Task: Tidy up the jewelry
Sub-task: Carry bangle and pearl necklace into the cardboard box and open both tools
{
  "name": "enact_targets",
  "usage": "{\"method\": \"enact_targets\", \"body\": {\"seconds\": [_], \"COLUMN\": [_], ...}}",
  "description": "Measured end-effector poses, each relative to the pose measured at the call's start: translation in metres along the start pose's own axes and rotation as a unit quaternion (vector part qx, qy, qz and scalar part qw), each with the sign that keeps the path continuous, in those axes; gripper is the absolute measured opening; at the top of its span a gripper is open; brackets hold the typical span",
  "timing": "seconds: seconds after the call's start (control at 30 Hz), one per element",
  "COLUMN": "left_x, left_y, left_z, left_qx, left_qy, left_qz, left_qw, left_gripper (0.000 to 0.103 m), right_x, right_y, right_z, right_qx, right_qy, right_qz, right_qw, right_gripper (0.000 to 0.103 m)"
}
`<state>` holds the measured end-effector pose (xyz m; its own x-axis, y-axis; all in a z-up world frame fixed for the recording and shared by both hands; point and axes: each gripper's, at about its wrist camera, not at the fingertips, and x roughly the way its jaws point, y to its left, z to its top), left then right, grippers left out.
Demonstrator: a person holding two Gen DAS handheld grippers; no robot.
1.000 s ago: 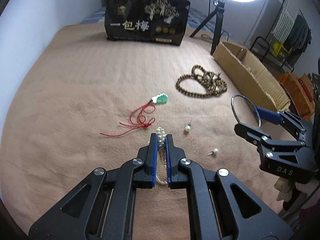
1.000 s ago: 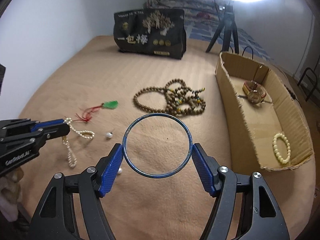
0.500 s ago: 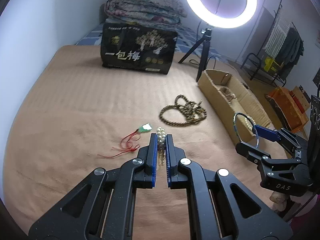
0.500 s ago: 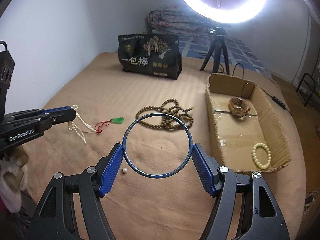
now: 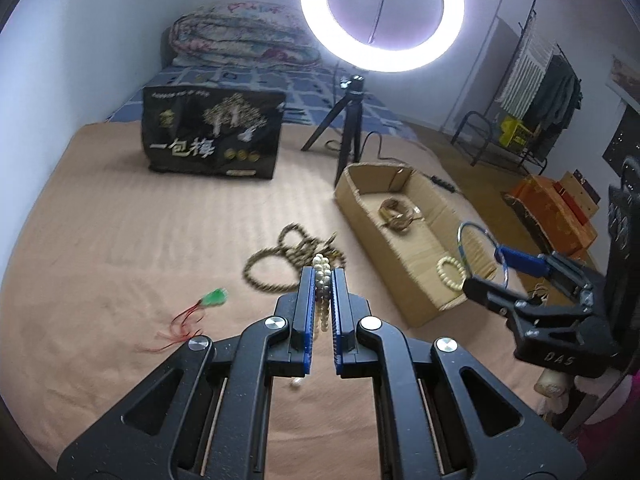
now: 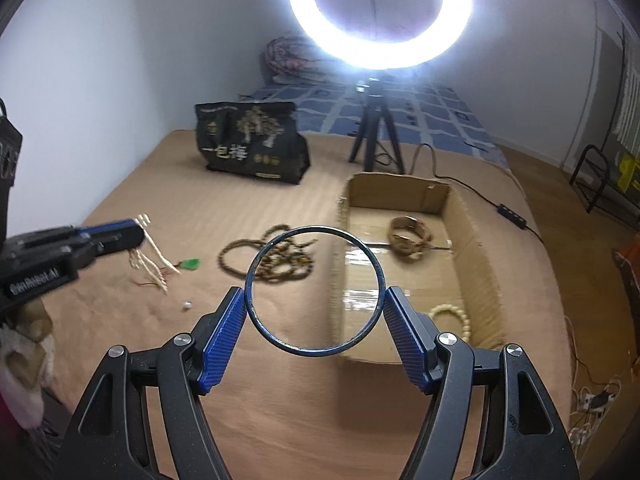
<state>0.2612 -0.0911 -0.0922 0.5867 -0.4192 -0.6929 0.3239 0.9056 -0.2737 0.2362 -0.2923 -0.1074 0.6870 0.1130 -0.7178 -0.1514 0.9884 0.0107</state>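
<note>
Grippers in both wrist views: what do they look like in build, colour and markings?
Both grippers are matte black, angular linkage frames with triangular cut-outs and silver round pivot screws. The left gripper and right gripper carry blue textured finger pads. Seen from the side, the left body reads "GenRobot.AI" in white; the right one shows "DAS". No cables are visible on either.

left gripper (image 5: 323,280) raised with fingers nearly closed; right gripper (image 6: 315,303) raised, fingers spread wide.

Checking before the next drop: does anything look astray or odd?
One small white loose pearl lies alone on the tan bedspread, away from the cardboard box and apart from other jewelry, easy to miss.
</note>
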Motion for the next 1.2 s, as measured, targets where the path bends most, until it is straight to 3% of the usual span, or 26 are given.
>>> {"method": "enact_targets", "body": {"seconds": [0.33,0.67,1.2], "left_x": [0.033,0.086,0.147], "left_y": [-0.029,-0.072,-0.102], "left_z": [0.038,0.064,0.071], "left_qx": [0.014,0.035,0.049], "left_qy": [-0.002,0.006,0.033], "left_qz": [-0.018,-0.030,-0.029], "left_qw": [0.9998,0.9989,0.9978], "left_gripper": [0.005,0.005,0.005], "right_x": [0.010,0.039,0.066], "right_y": [-0.055,-0.088,-0.113], "right_z": [-0.001,0.000,-0.008], "right_qx": [0.026,0.051,0.072], "right_qy": [0.018,0.035,0.054], "right_qz": [-0.028,-0.022,-0.016], "right_qw": [0.999,0.998,0.996], "right_gripper": [0.070,0.070,0.070]}}
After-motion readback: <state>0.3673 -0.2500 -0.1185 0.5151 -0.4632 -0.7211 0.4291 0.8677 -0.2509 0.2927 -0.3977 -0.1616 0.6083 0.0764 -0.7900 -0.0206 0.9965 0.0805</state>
